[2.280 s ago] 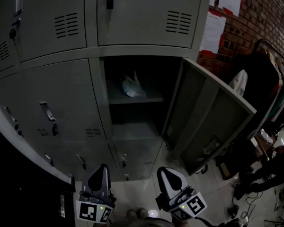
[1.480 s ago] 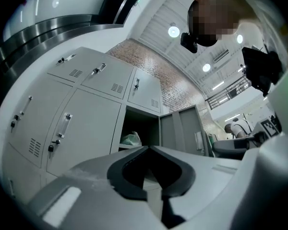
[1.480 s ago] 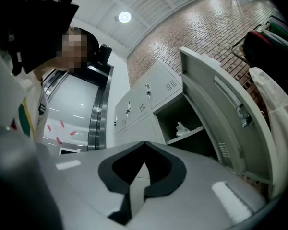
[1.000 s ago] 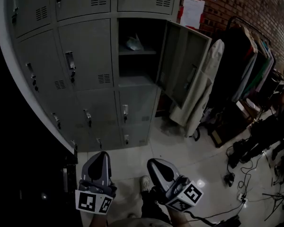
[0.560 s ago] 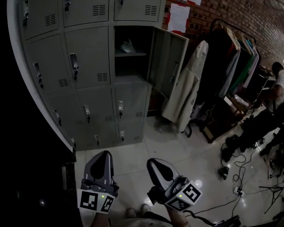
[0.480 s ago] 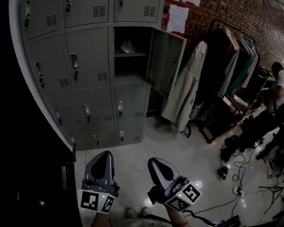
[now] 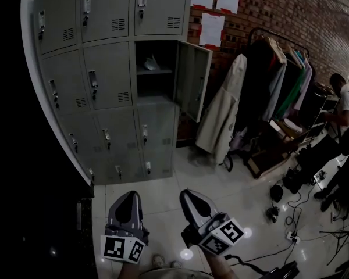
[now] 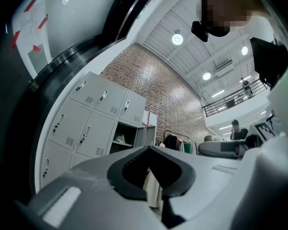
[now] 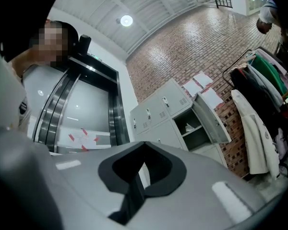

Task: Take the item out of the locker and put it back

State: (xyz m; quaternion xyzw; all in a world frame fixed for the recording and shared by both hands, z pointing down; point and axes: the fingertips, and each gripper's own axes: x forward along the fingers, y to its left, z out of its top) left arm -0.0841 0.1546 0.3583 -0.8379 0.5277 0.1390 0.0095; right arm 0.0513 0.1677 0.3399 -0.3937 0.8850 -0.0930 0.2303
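Fingers clenched empty on left gripper and right gripper.
Both hover low over the floor, well apart from the open locker with its bag; coat beside.

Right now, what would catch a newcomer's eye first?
One open locker in the grey bank, upper middle, a pale bag on its shelf. Right of it, a pale coat hangs by the brick wall. Below, left gripper and right gripper sit shut, empty.

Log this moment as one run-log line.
locker: door open | bag: on its shelf | left gripper: shut, empty | right gripper: shut, empty | both away from locker
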